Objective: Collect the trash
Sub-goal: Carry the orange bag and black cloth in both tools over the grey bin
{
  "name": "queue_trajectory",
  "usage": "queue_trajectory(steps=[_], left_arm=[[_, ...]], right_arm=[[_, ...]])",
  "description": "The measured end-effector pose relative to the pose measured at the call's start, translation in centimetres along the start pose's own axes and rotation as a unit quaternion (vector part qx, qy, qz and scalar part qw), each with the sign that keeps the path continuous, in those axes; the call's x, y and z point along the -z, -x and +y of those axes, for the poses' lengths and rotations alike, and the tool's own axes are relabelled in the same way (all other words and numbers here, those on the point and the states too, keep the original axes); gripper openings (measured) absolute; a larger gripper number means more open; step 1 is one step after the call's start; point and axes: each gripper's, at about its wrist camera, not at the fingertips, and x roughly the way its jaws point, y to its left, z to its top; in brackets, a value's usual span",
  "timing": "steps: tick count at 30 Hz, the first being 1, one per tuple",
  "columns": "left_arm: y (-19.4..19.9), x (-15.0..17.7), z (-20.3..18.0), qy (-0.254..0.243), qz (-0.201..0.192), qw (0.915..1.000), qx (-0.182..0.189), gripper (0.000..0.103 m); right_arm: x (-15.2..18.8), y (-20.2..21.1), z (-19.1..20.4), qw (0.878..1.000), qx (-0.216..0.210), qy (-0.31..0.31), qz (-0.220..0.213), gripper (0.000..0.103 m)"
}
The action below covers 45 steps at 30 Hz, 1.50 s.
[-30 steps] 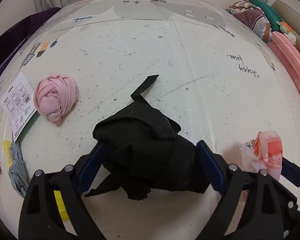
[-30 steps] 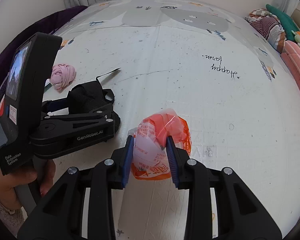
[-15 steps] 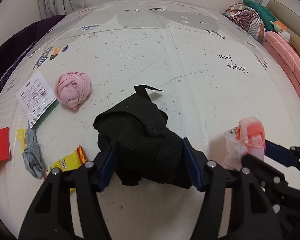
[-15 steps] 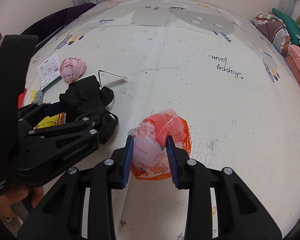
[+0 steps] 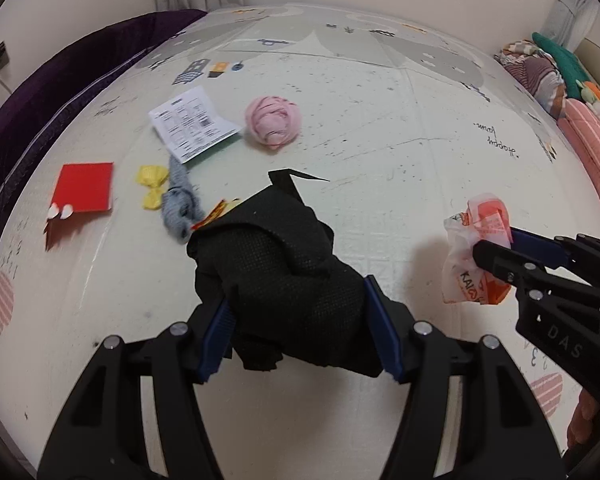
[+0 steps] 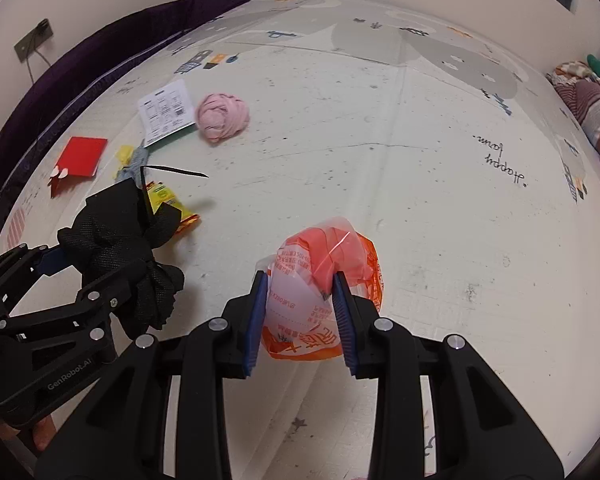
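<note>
Holding a piece of trash in each gripper, we have both hands full above the mat (image 5: 380, 128). Our left gripper (image 5: 300, 332) is clamped on the black cloth (image 5: 284, 276), its blue pads pressed into the bundle from both sides; the cloth bulges out ahead of the fingers and a thin strap sticks up from its far end. Our right gripper (image 6: 300, 316) is clamped on the orange bag (image 6: 324, 276), the crumpled plastic pinched between the pads and ballooning above and below them. Both loads look lifted off the mat.

What matters for our next move is what lies where. The remaining litter sits ahead and to the left: a yellow wrapper (image 6: 172, 204) just beyond the black cloth, then a grey rag (image 5: 180, 208), a yellow bow (image 5: 152, 186), a red card (image 5: 86, 188), a leaflet (image 5: 192, 128) and a pink ball (image 5: 274, 120) farther out. Our left hand is plainly the nearer one to that cluster; the right hangs well apart from it, over bare mat.

We see no bin in either view, so we judge that both loads need dropping somewhere before anything else can be picked up.
</note>
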Motion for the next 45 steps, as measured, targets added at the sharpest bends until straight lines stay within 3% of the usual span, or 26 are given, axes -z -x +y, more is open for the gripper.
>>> queue_trajectory(steps=[6, 11, 17, 22, 28, 35, 40, 45], left_arm=[[4.0, 3.5, 4.6, 0.063, -0.002, 0.9974, -0.034, 0.061], [7.5, 7.2, 9.4, 0.127, -0.004, 0.9893, -0.071, 0.061], [12.0, 12.9, 16.9, 0.211, -0.007, 0.9694, -0.124, 0.061], [17.1, 19.0, 24.1, 0.279, -0.013, 0.9453, -0.168, 0.061], [24.3, 29.0, 32.8, 0.365, -0.014, 0.9030, -0.227, 0.061], [32.5, 42.8, 41.7, 0.473, 0.000, 0.8321, -0.290, 0.061], [36.4, 51.3, 46.0, 0.534, 0.017, 0.7852, -0.313, 0.062], [38.6, 57.7, 48.4, 0.576, 0.028, 0.7413, -0.344, 0.062]], right_arm=[[0.9, 1.4, 5.3, 0.998, -0.034, 0.060, 0.012, 0.031], [1.9, 2.4, 11.9, 0.988, -0.074, 0.132, 0.021, 0.031], [3.6, 3.9, 21.7, 0.967, -0.121, 0.223, 0.026, 0.031], [5.9, 5.9, 31.6, 0.940, -0.160, 0.300, 0.027, 0.031], [10.9, 8.4, 44.8, 0.899, -0.209, 0.385, 0.026, 0.031], [19.4, 12.7, 60.6, 0.835, -0.281, 0.473, 0.036, 0.031], [26.6, 15.9, 70.3, 0.775, -0.327, 0.538, 0.046, 0.031], [34.5, 16.9, 77.7, 0.703, -0.365, 0.607, 0.065, 0.031]])
